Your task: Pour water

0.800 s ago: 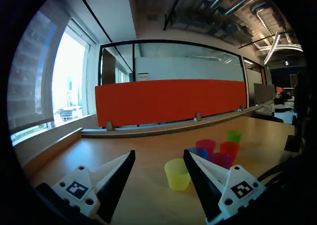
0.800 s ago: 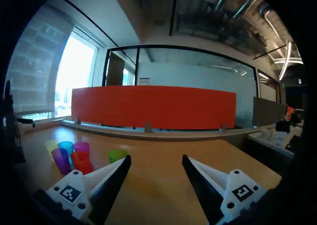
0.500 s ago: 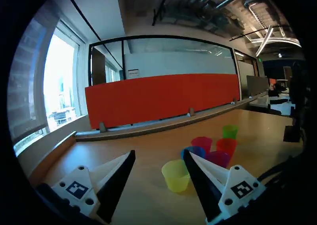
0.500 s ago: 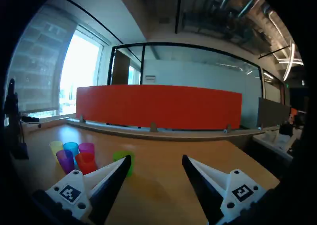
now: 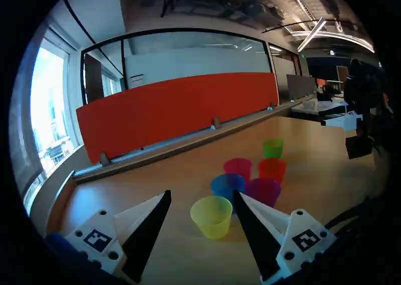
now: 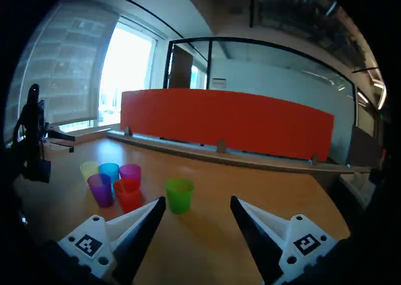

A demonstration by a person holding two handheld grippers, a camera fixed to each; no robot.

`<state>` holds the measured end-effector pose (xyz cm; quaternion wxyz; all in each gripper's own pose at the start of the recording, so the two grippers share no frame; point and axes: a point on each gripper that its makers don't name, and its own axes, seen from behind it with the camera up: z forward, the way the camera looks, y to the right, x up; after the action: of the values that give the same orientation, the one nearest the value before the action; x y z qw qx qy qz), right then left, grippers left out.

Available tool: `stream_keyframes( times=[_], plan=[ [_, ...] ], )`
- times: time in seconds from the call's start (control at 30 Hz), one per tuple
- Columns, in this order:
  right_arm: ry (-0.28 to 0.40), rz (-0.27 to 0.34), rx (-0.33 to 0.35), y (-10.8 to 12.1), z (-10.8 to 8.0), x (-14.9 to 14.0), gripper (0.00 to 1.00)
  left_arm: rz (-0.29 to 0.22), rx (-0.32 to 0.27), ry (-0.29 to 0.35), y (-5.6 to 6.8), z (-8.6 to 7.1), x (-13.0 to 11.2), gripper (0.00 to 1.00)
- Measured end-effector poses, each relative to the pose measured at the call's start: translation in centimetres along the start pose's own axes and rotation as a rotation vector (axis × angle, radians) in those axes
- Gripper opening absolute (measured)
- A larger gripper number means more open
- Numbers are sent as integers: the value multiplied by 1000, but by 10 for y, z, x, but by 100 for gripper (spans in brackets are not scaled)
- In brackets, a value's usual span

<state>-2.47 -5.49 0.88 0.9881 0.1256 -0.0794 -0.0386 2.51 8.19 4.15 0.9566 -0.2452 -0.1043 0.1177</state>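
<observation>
Approach step: left gripper (image 5: 201, 193) and right gripper (image 6: 197, 199), both spread and empty, face the yellow cup (image 5: 211, 217) and green cup (image 6: 179, 195), which stand well clear of the far edge of the bench (image 5: 311, 184). Next, likely: grasping one.

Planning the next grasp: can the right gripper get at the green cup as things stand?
Probably yes. The right gripper is open, and the green cup stands alone just ahead of it, nothing between.

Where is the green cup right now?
In the right gripper view the green cup stands low in the middle, on the table, a little apart to the right of the red cup.
</observation>
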Motion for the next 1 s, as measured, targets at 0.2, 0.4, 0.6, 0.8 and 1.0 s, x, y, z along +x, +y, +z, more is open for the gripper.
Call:
stream_keyframes(
  times=[0.2, 0.4, 0.6, 0.8, 1.0],
  plan=[
    [-27, -15, 63, -15, 8, 3, 100, 46, -86, -52, 11, 14, -2, 90],
    [-36, -10, 101, -24, 16, 8, 100, 127, -157, -96, 21, 25, -4, 90],
    [-45, -7, 130, -31, 20, 8, 100, 179, -228, -146, 26, 36, -6, 90],
    [-58, -17, 139, -32, 23, 3, 100, 169, -275, -192, 27, 50, -9, 90],
    [-68, -22, 147, -33, 26, 0, 100, 164, -316, -226, 29, 62, -9, 90]
  ],
)
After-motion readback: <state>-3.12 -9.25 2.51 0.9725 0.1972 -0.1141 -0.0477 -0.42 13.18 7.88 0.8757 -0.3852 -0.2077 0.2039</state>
